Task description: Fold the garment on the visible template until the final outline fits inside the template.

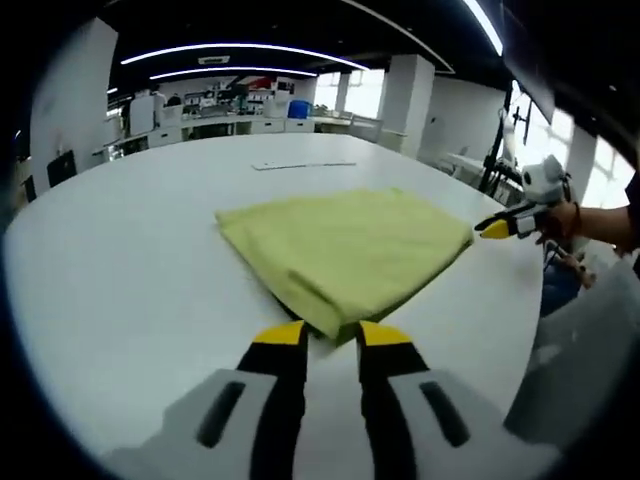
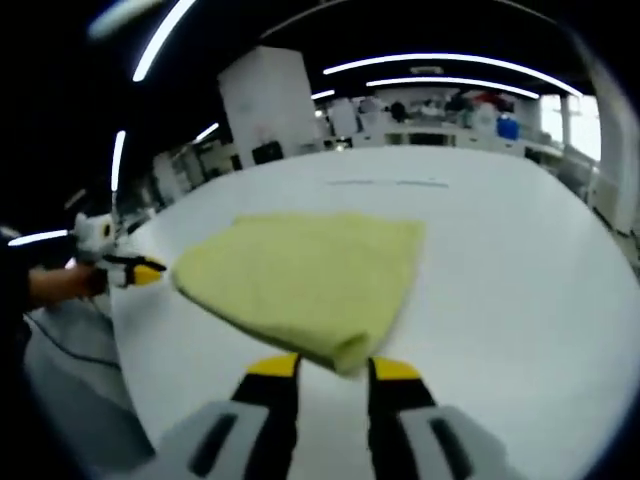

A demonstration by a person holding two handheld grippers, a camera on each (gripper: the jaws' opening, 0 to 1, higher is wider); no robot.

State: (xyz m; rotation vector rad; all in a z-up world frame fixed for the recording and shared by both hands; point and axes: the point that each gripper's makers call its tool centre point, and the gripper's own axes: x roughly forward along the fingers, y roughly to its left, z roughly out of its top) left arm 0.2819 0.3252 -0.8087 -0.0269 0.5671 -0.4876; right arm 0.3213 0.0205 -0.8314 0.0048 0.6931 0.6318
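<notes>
1. In the left gripper view we see a folded yellow-green cloth garment (image 1: 345,250) lying flat on a wide white bench (image 1: 130,260), one folded corner pointing towards the camera.
2. Our left tongs (image 1: 331,334), black with yellow tips, sit low at that near corner; the jaws stand a little apart, with the cloth's corner at the gap between the tips. We cannot tell whether the cloth is actually pinched.
3. At the right of the same view, the other yellow-tipped tongs, held in a person's hand (image 1: 562,220), reach in to the garment's far right corner, their tip at or just beside the cloth edge.
4. In the right gripper view the same garment (image 2: 300,275) lies on the bench (image 2: 500,270), its thick rolled fold nearest the camera.
5. Our right tongs (image 2: 334,369) rest just below that fold, jaws parted by a narrow gap and the fold's edge overlapping the tips. Here, too, a grip cannot be confirmed.
6. At the left of this view the left tongs' yellow tip meets the garment's left corner, held by a hand (image 2: 60,283) at the bench edge.
7. A thin pale strip (image 1: 303,165) lies on the bench well beyond the garment.
8. Long ceiling light strips (image 1: 240,52) and cluttered back counters (image 1: 230,110) frame the room.
</notes>
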